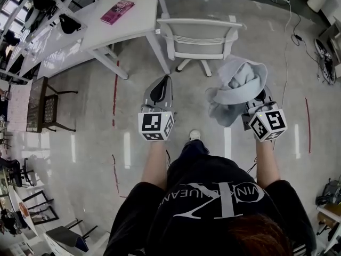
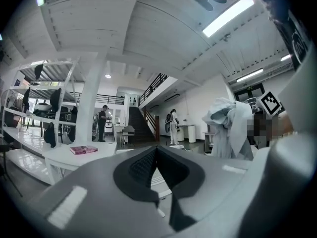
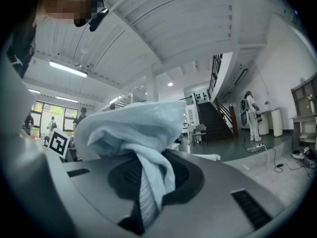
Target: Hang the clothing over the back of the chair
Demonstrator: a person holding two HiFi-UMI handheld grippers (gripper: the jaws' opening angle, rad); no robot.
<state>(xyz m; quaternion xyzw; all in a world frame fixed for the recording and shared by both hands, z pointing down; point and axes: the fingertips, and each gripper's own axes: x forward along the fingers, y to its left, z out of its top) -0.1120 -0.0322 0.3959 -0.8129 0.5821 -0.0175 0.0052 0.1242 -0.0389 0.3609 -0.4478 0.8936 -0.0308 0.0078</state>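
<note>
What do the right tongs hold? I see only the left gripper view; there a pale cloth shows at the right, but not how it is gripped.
Observer: The right tongs are shut on a pale blue garment; a fold is pinched between them.
Operator: Where is the chair?
Observer: In the head view a white chair stands straight ahead, beside the white table.
Operator: Is any clothing on it?
Observer: No, the chair is bare; the garment is bunched over the right tongs, apart from it.
</note>
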